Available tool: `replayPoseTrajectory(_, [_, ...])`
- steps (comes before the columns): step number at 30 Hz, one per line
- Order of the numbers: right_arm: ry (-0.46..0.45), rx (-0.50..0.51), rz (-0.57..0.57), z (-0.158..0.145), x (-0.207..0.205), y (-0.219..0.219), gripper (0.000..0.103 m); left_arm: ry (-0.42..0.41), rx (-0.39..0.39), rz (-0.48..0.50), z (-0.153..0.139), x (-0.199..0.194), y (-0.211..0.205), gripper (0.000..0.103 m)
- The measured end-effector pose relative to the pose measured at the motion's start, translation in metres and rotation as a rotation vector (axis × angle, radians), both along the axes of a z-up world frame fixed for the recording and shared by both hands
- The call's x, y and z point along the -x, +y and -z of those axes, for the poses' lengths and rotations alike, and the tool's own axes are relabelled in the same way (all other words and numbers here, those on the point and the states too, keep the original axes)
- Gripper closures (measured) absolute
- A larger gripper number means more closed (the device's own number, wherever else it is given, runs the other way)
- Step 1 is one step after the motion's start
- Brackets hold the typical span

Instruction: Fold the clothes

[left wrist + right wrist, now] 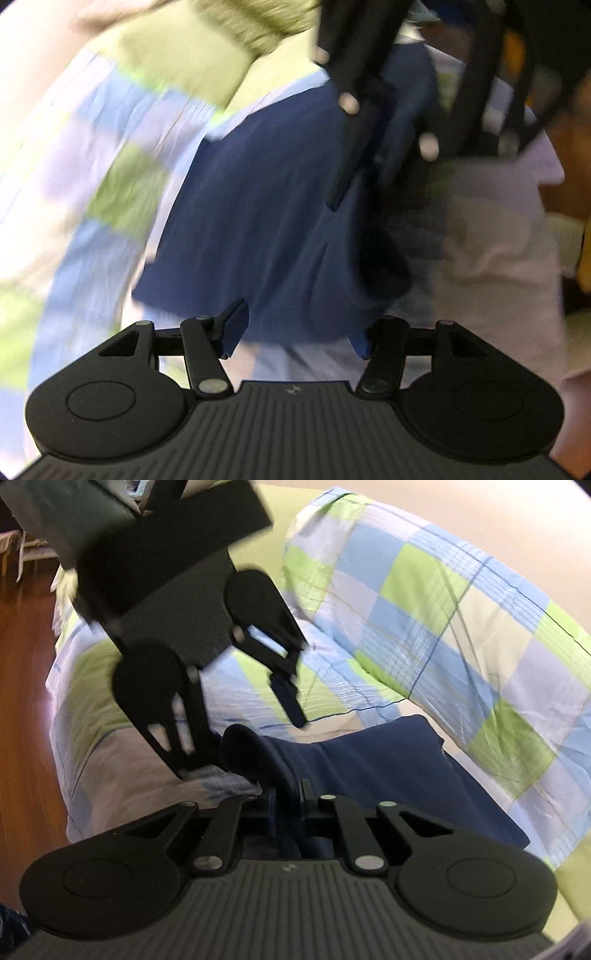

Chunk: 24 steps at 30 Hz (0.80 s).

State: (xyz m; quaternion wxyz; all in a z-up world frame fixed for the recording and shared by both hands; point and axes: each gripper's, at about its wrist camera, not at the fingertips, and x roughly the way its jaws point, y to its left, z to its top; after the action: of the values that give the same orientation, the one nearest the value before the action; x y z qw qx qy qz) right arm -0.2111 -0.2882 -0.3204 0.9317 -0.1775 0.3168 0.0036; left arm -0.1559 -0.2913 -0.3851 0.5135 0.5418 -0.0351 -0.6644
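Navy garment (388,760) is lying on the checked bedsheet (424,602), around 6 o'clock in the right view. Right gripper (290,797) has its 2 fingers clamped on the cloth; left gripper (299,328) is spread wide, holding nothing.

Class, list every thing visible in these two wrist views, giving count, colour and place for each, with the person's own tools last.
Garment: one, navy blue, lying on the bed, one edge pinched.
Checked cover: one, green, blue and white squares, spread over the bed and bunched behind the garment.
Floor: brown wood, beside the bed.
Left gripper: one, black, open, just above the garment.
Right gripper: one, black, shut on the garment's edge.
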Motion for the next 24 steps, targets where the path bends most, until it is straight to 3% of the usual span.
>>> replayPoseTrajectory(1, [-0.002,-0.015,0.004,0.001,0.001,-0.001,0.095,0.002,-0.015,0.016,0.004,-0.002,-0.002,0.073])
replayPoseTrajectory(2, [0.011,-0.030,0.006,0.001,0.002,-0.002,0.094,0.004,-0.031,0.032,0.008,-0.004,-0.003,0.074])
replayPoseTrajectory(3, [0.024,-0.045,0.008,0.002,0.002,-0.004,0.087,0.005,-0.044,0.047,0.011,-0.006,-0.005,0.074])
replayPoseTrajectory(4, [0.027,-0.045,0.011,0.000,0.006,-0.007,0.074,0.009,-0.043,0.047,0.012,-0.008,-0.004,0.074])
replayPoseTrajectory(7, [0.030,-0.010,0.022,-0.007,0.028,-0.021,0.059,0.065,-0.052,-0.002,0.007,-0.011,-0.001,0.073])
replayPoseTrajectory(9, [0.077,0.071,0.069,-0.011,0.055,-0.053,0.052,0.069,-0.055,-0.016,0.005,-0.005,0.008,0.072])
replayPoseTrajectory(13, [0.215,0.266,0.111,-0.003,0.105,-0.123,0.049,0.081,-0.059,-0.043,-0.004,0.002,0.040,0.071])
replayPoseTrajectory(15, [0.253,0.333,0.094,0.001,0.120,-0.145,0.048,0.082,-0.066,-0.061,-0.006,0.000,0.019,0.071])
replayPoseTrajectory(18, [0.294,0.432,-0.007,0.015,0.137,-0.178,0.046,0.065,-0.072,-0.078,-0.005,0.005,0.014,0.071])
replayPoseTrajectory(20, [0.303,0.456,-0.142,0.032,0.142,-0.190,0.046,0.057,-0.077,-0.087,-0.004,0.009,0.015,0.071])
replayPoseTrajectory(24, [0.232,0.590,-0.414,0.057,0.163,-0.194,0.046,0.042,-0.086,-0.104,-0.002,0.016,0.016,0.071])
